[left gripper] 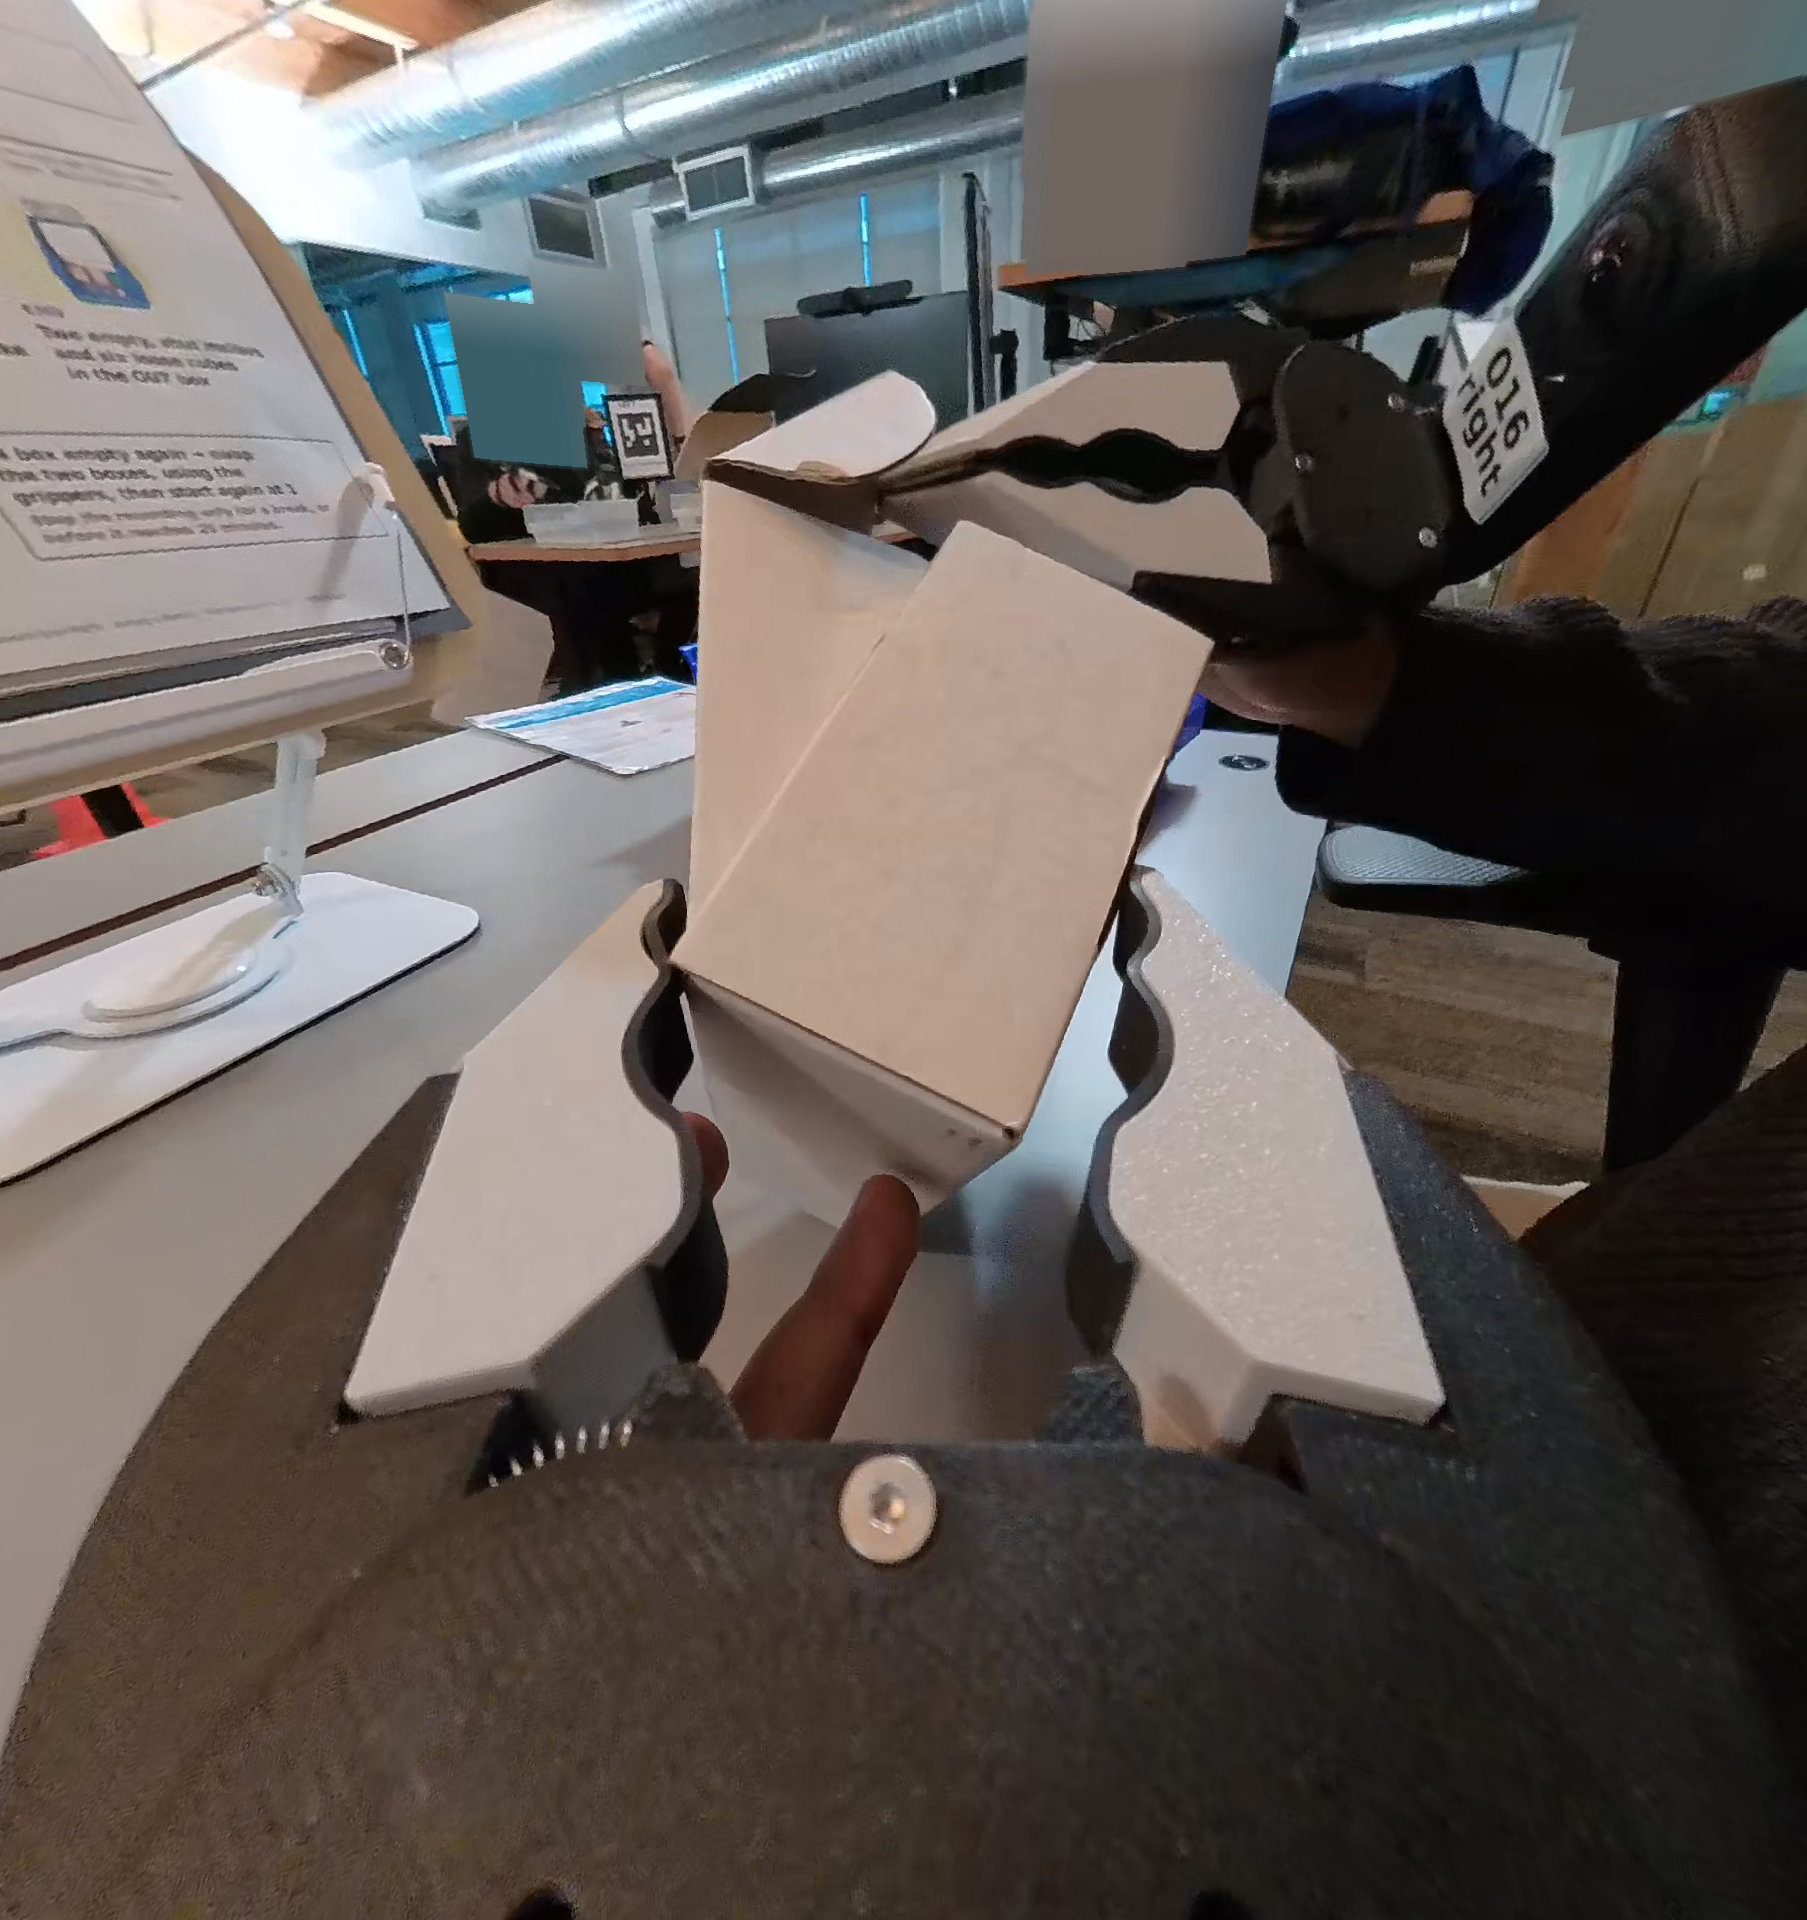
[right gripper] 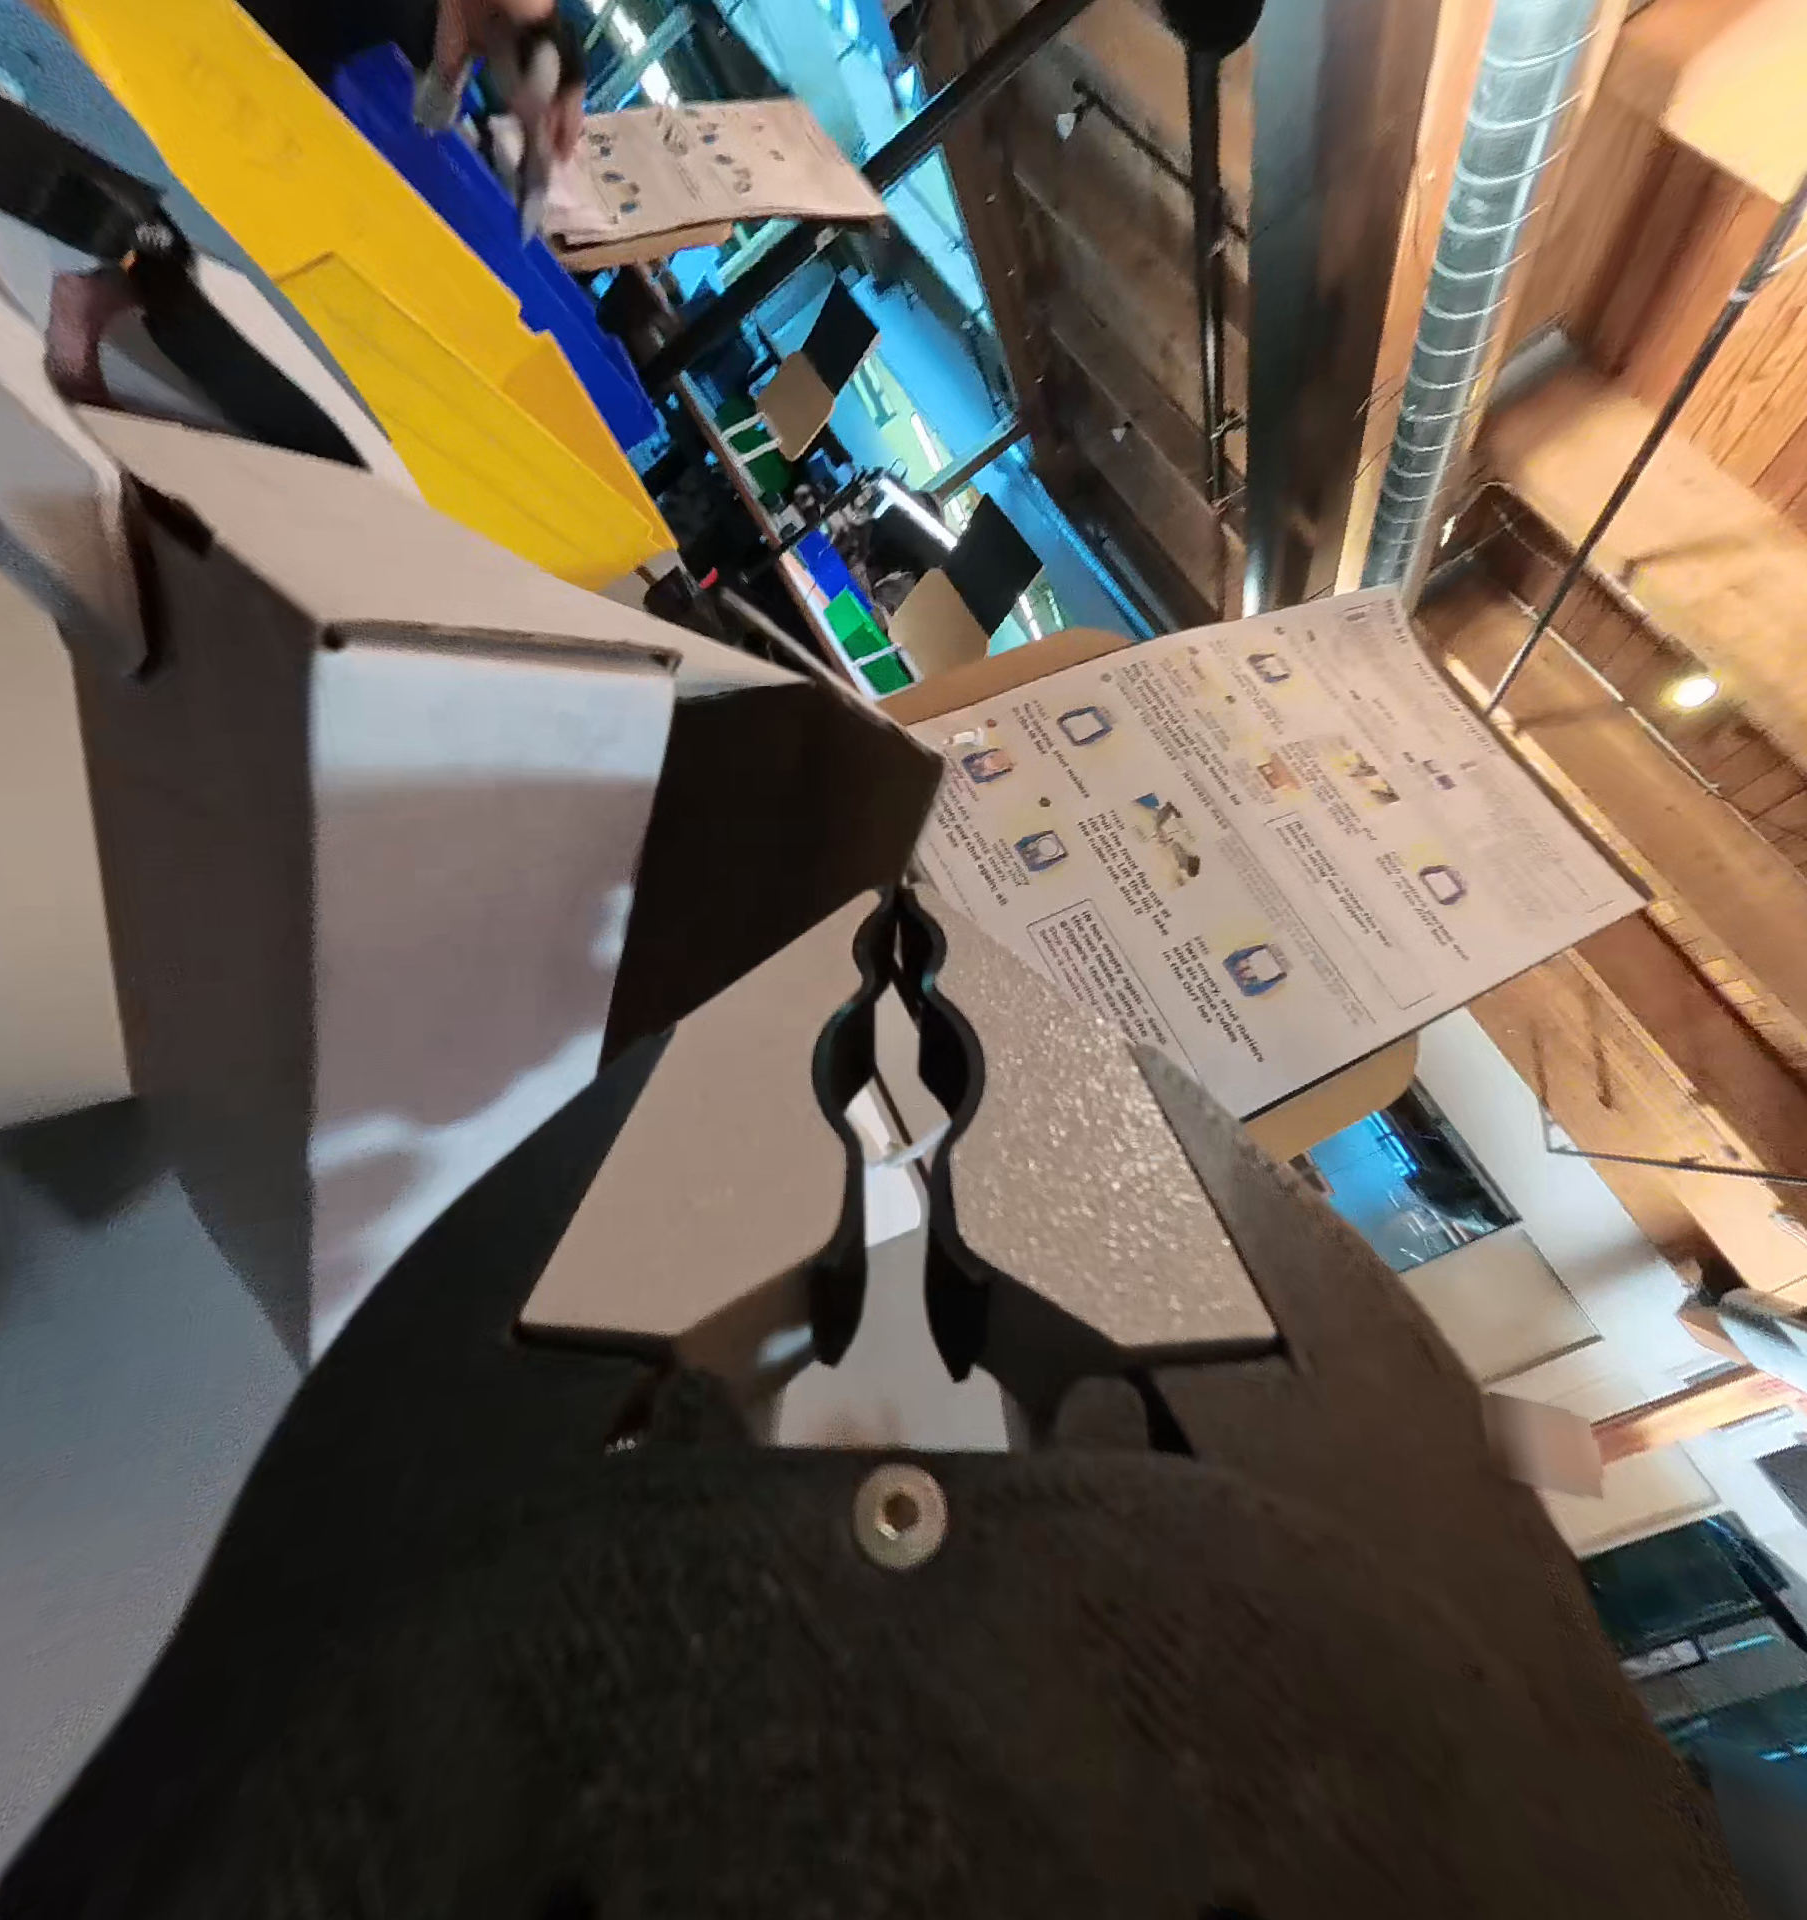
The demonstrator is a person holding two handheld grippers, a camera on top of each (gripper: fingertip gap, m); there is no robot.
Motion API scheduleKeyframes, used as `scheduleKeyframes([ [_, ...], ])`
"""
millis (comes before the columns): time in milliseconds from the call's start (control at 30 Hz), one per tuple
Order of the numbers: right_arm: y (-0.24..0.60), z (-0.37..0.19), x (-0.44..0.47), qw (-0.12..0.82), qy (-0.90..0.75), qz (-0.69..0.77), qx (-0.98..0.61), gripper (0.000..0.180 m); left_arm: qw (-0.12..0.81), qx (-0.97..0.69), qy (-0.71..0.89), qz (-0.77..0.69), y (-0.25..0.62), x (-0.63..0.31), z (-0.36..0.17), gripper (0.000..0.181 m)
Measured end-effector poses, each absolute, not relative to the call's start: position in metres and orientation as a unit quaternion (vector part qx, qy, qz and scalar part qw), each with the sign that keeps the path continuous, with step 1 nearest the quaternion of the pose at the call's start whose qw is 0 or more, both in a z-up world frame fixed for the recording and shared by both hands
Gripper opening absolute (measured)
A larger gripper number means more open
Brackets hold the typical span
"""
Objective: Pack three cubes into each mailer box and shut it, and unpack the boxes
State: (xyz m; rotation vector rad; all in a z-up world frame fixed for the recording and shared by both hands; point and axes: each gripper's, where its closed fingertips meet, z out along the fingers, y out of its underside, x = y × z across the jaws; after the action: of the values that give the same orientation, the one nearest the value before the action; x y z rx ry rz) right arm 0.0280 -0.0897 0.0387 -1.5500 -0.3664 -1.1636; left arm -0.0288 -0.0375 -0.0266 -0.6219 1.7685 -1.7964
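Mailer box (left gripper: pixel 909 831) held in mid-air above grey table (left gripper: pixel 99 1299), tilted, lower corner sitting between spread fingers of left gripper (left gripper: pixel 904 935), touching the left finger at 9 o'clock, apart from the right one at 3. Right gripper (left gripper: pixel 899 488) at 1 o'clock, jaws pressed together, pinching the box's open flap. In right wrist view, right gripper (right gripper: pixel 904 914) clamped on dark flap edge, box body (right gripper: pixel 463 831) toward 10 o'clock. Right hand (left gripper: pixel 1294 675), dark-sleeved, reaching in from 3 o'clock; one bare fingertip (left gripper: pixel 857 1247) under the box. One box visible. One instruction sheet (left gripper: pixel 151 416) on stand at 10 o'clock. One yellow bin (right gripper: pixel 411 312), at 11 o'clock.
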Motion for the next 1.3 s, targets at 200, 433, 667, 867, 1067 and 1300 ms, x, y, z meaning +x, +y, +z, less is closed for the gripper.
scheduleKeyframes([
  [200,-0.097,0.040,0.033,0.572,-0.134,-0.443,-0.678,0.000,0.241,-0.249,0.640,-0.686,-0.025,-0.027,-0.027,0.080],
  [433,-0.083,0.022,0.023,0.582,-0.138,-0.378,-0.707,0.038,0.231,-0.247,0.639,-0.691,-0.024,-0.028,-0.027,0.081],
  [667,-0.070,0.023,0.034,0.591,-0.124,-0.314,-0.732,0.002,0.229,-0.240,0.642,-0.691,-0.026,-0.030,-0.027,0.081],
  [867,-0.079,0.019,0.033,0.612,-0.107,-0.252,-0.742,0.000,0.194,-0.270,0.613,-0.717,-0.018,-0.025,-0.024,0.081],
  [1067,-0.084,0.018,0.054,0.583,-0.043,-0.276,-0.763,0.000,0.251,-0.335,0.524,-0.742,0.027,-0.007,-0.002,0.083],
  [1300,-0.080,0.018,0.053,0.540,-0.018,-0.301,-0.786,0.000,0.443,-0.216,0.618,-0.612,-0.009,-0.021,0.009,0.088],
])
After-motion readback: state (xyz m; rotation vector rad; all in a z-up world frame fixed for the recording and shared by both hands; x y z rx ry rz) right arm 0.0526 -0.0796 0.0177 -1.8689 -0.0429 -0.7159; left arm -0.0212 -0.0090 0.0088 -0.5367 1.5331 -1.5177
